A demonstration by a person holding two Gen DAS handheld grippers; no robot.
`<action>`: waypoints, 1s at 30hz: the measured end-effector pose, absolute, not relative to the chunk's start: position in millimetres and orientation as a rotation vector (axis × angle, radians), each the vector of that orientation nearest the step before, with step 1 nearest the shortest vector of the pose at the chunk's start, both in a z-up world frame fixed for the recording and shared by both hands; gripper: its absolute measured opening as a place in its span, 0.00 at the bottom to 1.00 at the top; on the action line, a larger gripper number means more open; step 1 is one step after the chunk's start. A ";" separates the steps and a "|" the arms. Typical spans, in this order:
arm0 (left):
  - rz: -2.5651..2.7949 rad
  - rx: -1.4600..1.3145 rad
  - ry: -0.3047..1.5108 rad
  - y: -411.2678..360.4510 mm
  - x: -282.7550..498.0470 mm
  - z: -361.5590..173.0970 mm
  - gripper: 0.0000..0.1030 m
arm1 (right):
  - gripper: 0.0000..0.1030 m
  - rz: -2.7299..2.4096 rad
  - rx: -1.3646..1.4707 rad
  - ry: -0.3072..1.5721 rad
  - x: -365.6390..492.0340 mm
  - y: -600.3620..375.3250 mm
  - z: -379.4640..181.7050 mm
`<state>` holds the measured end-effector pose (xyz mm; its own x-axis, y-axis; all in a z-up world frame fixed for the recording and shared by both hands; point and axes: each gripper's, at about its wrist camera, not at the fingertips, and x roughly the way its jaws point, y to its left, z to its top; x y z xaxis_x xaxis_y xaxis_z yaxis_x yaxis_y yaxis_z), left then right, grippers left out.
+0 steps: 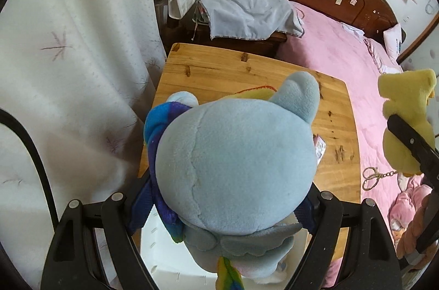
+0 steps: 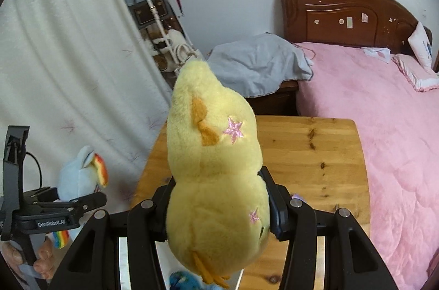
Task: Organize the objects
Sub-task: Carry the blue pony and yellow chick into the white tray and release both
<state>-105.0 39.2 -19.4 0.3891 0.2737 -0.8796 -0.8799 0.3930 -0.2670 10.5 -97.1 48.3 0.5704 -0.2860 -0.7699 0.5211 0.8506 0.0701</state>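
My left gripper (image 1: 219,205) is shut on a light blue plush pony (image 1: 233,166) with a rainbow mane and holds it above the near edge of the wooden table (image 1: 219,70). My right gripper (image 2: 219,207) is shut on a yellow plush toy (image 2: 214,147) with pink stars and holds it over the table (image 2: 315,152). The yellow plush (image 1: 406,109) and its gripper show at the right of the left wrist view. The blue pony (image 2: 79,174) in the left gripper (image 2: 68,202) shows at the lower left of the right wrist view.
A bed with a pink cover (image 2: 384,125) lies right of the table. A nightstand under a grey cloth (image 1: 247,7) stands behind it. A white curtain (image 1: 68,43) hangs at left. A coat rack with bags (image 2: 148,2) stands in the corner. A keyring (image 1: 370,180) and pink toys (image 1: 408,202) lie on the bed.
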 end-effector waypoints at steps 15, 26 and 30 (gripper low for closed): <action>0.790 -0.754 0.859 -19.7 -161.2 1.5 0.84 | 0.51 -0.321 0.302 0.897 -35.0 5.0 52.2; 0.729 -0.669 0.814 -55.5 -185.9 -3.6 0.84 | 0.52 -0.233 0.353 0.870 -58.5 50.8 35.0; 0.699 -0.651 0.829 -62.4 -187.4 -12.4 0.84 | 0.52 -0.229 0.321 0.860 -62.7 65.6 32.1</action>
<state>-187.4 -62.4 -12.4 0.4866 0.2911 -0.8237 -0.7627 0.6013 -0.2381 -62.7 65.6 32.1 0.6324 -0.0686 -0.7716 0.3244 0.9280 0.1833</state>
